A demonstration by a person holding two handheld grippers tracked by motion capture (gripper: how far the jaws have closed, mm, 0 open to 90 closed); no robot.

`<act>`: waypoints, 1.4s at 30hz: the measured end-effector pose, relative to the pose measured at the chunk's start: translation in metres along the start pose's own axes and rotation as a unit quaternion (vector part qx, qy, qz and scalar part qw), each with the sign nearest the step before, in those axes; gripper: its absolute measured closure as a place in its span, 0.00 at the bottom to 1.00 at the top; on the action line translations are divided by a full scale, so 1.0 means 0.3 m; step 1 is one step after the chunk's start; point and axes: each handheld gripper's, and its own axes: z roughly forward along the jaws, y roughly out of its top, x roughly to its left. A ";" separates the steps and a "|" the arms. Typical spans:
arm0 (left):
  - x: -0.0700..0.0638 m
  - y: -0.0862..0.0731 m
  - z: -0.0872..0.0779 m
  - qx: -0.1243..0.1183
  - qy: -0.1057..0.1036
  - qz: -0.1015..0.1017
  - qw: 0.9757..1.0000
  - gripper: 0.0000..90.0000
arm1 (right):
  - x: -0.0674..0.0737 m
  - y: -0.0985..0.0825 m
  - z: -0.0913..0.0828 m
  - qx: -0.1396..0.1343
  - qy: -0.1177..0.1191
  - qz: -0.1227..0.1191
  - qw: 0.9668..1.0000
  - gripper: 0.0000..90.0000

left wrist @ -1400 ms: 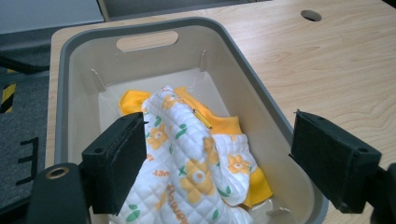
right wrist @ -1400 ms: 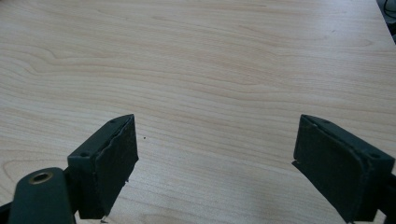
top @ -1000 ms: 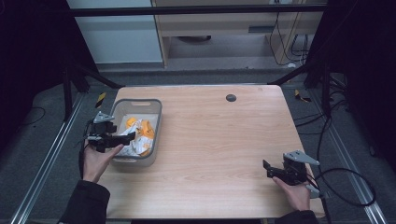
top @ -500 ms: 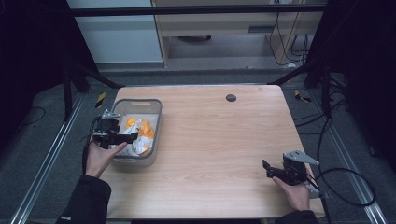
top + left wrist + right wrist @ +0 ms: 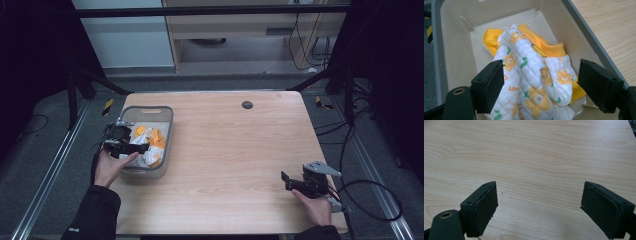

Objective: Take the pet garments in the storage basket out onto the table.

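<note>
Left tongs [image 5: 141, 148]: black body with a round lens-like housing on top and a grey plate behind it. In the left gripper view, two thick black rectangular jaws with flat inner pads [image 5: 499, 85]; a brass-coloured ringed hole sits in the arm below the left jaw.

Right tongs [image 5: 284, 180]: black body carrying a grey three-cornered plate; a black cable trails from the rear in a loop. In the right gripper view, matching black block jaws with small recessed screw holes on the pad edges.

Both forearms wear dark sleeves [image 5: 95, 212].
</note>
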 end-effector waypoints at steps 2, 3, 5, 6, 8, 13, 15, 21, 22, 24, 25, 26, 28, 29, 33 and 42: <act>0.000 0.000 0.007 0.008 0.003 0.004 1.000 0.23 | 0.000 0.000 0.001 0.001 0.000 0.000 1.000 0.15; 0.000 0.000 0.010 0.010 0.004 0.007 1.000 0.24 | 0.000 0.000 0.001 0.001 -0.001 0.000 1.000 0.15; 0.001 0.000 0.017 0.014 0.003 0.007 1.000 0.25 | 0.001 0.000 0.000 0.002 0.001 0.002 1.000 0.15; 0.002 0.000 0.021 0.017 0.003 0.006 1.000 0.26 | 0.001 0.000 0.000 0.002 0.001 0.003 1.000 0.15; 0.004 -0.001 0.031 0.023 0.004 0.005 1.000 0.28 | 0.001 0.000 0.001 0.002 0.001 0.002 1.000 0.15; 0.009 -0.001 0.045 0.034 0.001 0.005 0.999 0.32 | 0.000 0.000 0.001 0.003 0.002 0.002 1.000 0.15; 0.007 -0.002 0.050 0.042 0.004 0.008 0.999 0.34 | 0.000 0.000 0.003 0.003 0.001 -0.001 1.000 0.15; 0.003 -0.005 0.072 0.063 0.008 0.014 0.998 0.40 | 0.001 0.000 0.003 0.004 0.003 0.000 1.000 0.15; 0.003 -0.005 0.075 0.065 0.007 0.015 0.998 0.40 | 0.001 0.000 0.003 0.005 0.003 0.000 1.000 0.15; 0.001 -0.008 0.083 0.069 0.008 0.017 0.997 0.44 | 0.001 0.000 0.003 0.005 0.004 0.001 1.000 0.15; 0.001 -0.008 0.083 0.069 0.008 0.017 0.997 0.44 | 0.001 0.000 0.003 0.005 0.004 0.001 1.000 0.15; 0.000 -0.010 0.089 0.076 0.008 0.018 0.997 0.45 | 0.002 0.000 0.003 0.006 0.005 0.001 1.000 0.15; -0.001 -0.013 0.094 0.080 0.008 0.019 0.997 0.48 | 0.001 -0.001 0.004 0.006 0.004 0.000 1.000 0.15; 0.000 -0.015 0.097 0.082 0.008 0.019 0.996 0.50 | 0.001 -0.001 0.005 0.006 0.004 -0.002 1.000 0.15; 0.004 -0.020 0.103 0.090 0.005 0.016 0.996 0.57 | 0.001 -0.002 0.006 0.007 0.004 -0.003 1.000 0.15; 0.002 -0.020 0.106 0.107 0.001 0.016 0.994 0.76 | 0.001 -0.002 0.007 0.009 0.005 -0.006 1.000 0.15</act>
